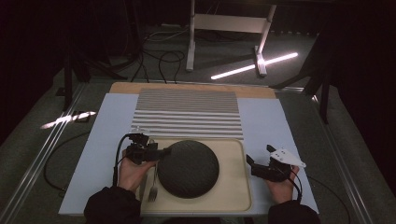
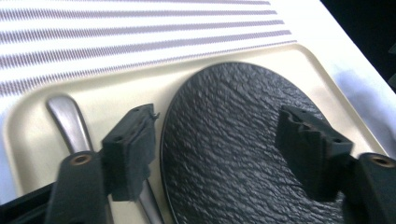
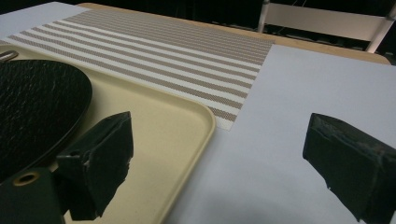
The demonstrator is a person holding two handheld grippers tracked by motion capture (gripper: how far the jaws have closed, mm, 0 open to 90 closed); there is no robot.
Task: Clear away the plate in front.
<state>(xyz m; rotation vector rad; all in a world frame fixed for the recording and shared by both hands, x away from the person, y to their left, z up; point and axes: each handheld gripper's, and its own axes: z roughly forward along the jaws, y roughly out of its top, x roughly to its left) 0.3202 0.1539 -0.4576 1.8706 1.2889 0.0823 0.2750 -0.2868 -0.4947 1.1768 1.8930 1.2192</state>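
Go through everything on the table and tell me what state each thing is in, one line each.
Round black textured plate: flat on the tray, not gripped.
Cream plastic tray: flat on the table, holding plate and fork.
Silver metal fork: lying on the tray left of the plate.
Striped woven placemat: spread flat beyond the tray.
Left gripper: open over the plate's edge.
Right gripper: open, holding nothing.
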